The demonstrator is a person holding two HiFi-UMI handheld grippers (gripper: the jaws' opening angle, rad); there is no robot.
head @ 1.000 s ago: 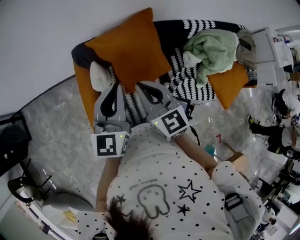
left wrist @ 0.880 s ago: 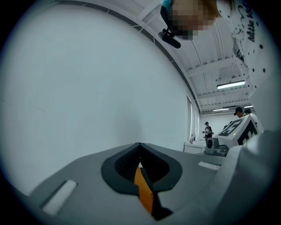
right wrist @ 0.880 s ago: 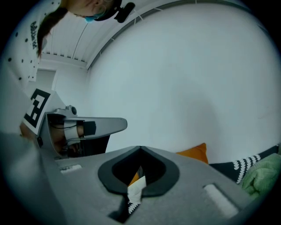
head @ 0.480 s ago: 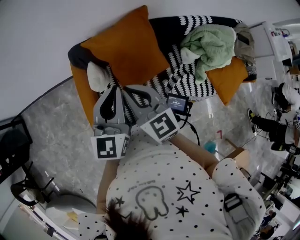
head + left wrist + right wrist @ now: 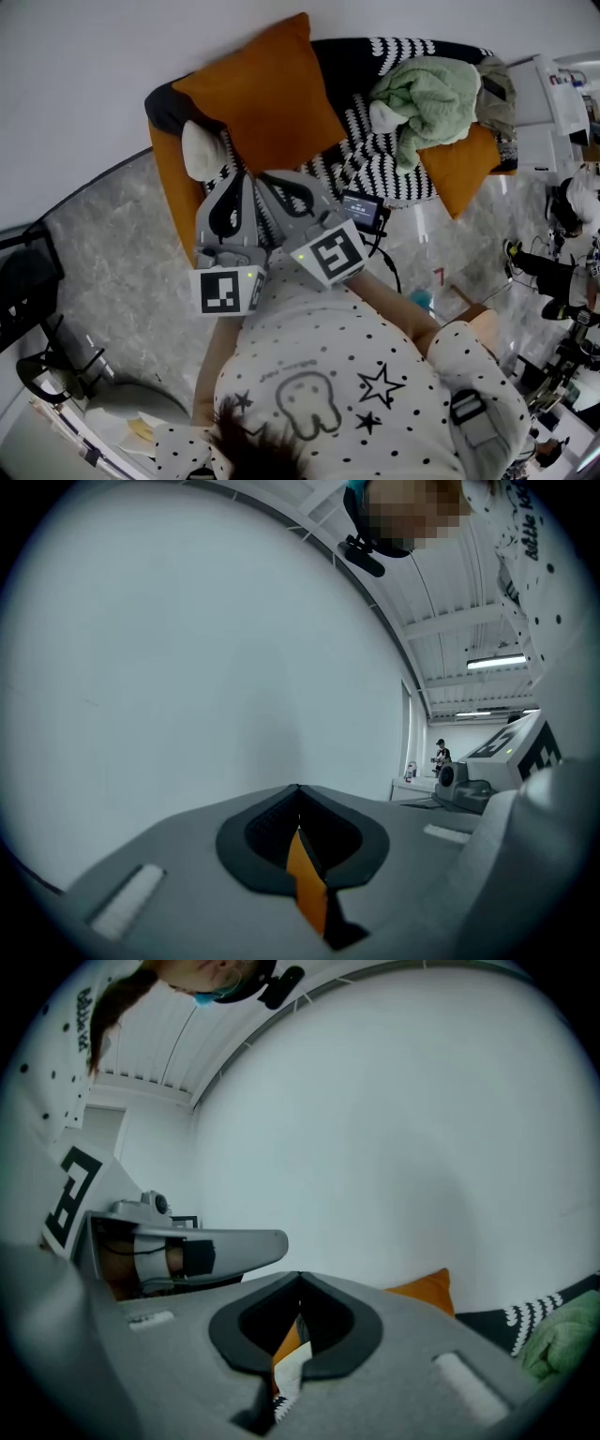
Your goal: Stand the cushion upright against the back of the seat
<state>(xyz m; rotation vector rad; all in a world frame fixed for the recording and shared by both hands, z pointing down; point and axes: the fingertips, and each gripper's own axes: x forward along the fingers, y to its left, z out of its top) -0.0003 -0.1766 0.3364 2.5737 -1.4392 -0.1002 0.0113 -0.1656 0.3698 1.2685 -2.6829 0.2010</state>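
Note:
A large orange cushion [image 5: 262, 103] stands tilted against the white wall at the back of the seat [image 5: 167, 187]; its top corner also shows in the right gripper view [image 5: 427, 1290]. In the head view both grippers sit side by side just below the cushion's lower edge. My left gripper [image 5: 247, 178] [image 5: 298, 789] is shut, with only orange showing through the slot behind its tips. My right gripper [image 5: 264, 178] [image 5: 300, 1279] is shut too, with nothing between its jaws. Whether either tip touches the cushion is hidden.
A black-and-white patterned throw [image 5: 375, 159] covers the seat. A small white pillow [image 5: 200, 150] lies at its left end, a green blanket [image 5: 427, 98] and a second orange cushion [image 5: 459, 169] at its right. A dark chair [image 5: 37, 281] stands on the marble floor at left.
My right gripper has swung a little left, closer to the left gripper. The cushion and the left gripper have stayed where they were.

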